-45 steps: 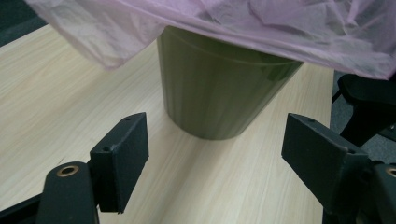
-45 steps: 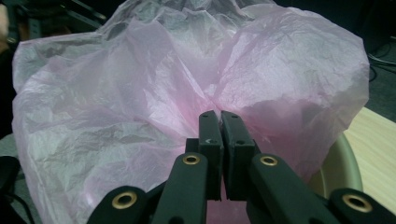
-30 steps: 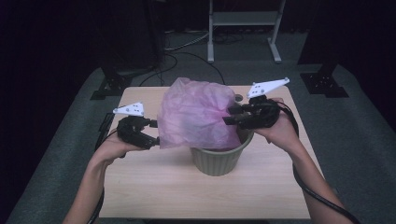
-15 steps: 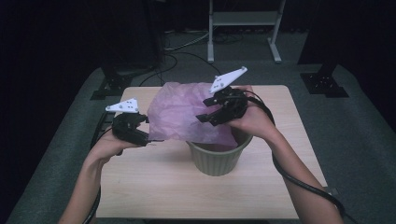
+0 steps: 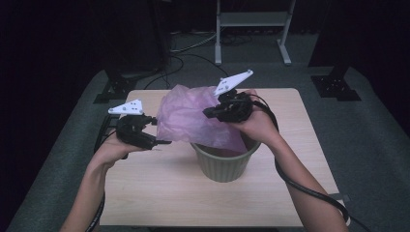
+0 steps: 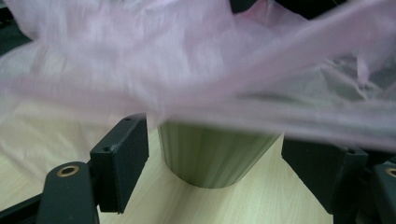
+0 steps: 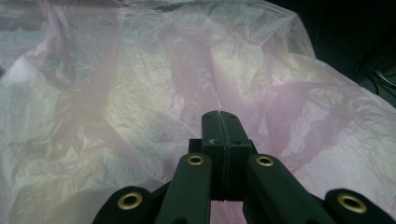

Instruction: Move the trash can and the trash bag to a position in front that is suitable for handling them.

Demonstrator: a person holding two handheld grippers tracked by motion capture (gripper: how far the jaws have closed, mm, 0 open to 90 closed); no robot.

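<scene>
Bag edge hanging just ahead of the left jaws

Pink plastic bag [image 5: 193,121] drapes over the green bin [image 5: 223,162] at frame centre on the table [image 5: 159,193]. Right gripper [image 5: 209,114], jaws pressed together, pinches the film. Left gripper [image 5: 164,142], jaws spread, sits centre-left, the bag's loose edge just to its right.

A: Setting?
B: Lab or recording studio. Landmark: one small light-wood counter [image 5: 159,193], standing alone on grey carpet [image 5: 372,130].
A: Evidence?
B: Black curtains behind the counter; black stand feet [image 5: 336,87] at its far corners; a grey metal frame [image 5: 251,29] beyond it; loose cables [image 5: 186,50] on the floor behind.
</scene>
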